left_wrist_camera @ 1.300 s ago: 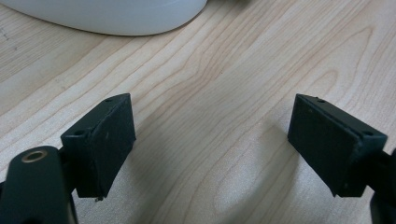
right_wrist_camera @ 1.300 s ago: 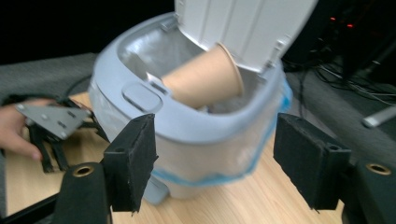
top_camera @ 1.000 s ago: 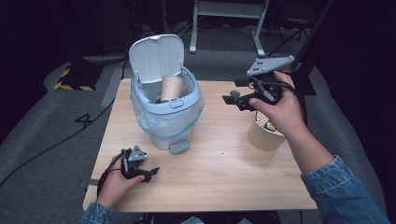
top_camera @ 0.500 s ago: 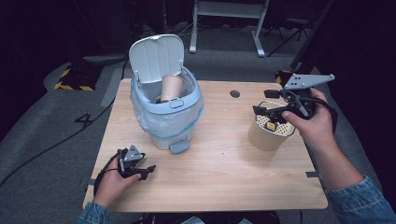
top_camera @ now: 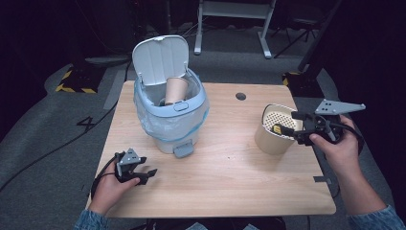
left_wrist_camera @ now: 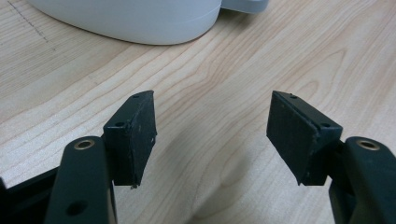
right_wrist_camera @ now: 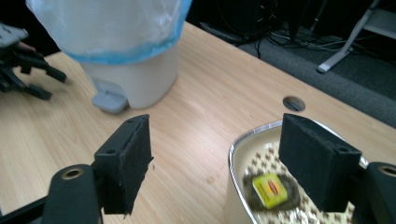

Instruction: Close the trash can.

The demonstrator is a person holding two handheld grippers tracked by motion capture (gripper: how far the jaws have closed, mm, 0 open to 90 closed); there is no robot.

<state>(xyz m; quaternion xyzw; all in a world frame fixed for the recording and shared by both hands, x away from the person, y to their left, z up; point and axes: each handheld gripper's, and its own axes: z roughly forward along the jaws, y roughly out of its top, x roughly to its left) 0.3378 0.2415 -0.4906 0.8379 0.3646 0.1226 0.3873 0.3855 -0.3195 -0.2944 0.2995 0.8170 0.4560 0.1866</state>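
Two tongs [top_camera: 143,173] [top_camera: 286,130] agape, empty — small yellow packet [right_wrist_camera: 269,188] inside beige patterned tub [top_camera: 268,139].

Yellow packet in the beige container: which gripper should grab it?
Right. The right gripper hangs open at the container's rim, yellow packet just below its jaws; the left gripper rests open near the bin.

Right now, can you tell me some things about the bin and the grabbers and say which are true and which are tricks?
1. The bin has its lid open. True.
2. A paper cup sits inside the bin. True.
3. The left gripper is squeezing the bin's pedal. False: it rests open on the table, holding nothing.
4. The right gripper is shut. False: it is open, above the beige container.
5. A small yellow packet lies in that container. True.
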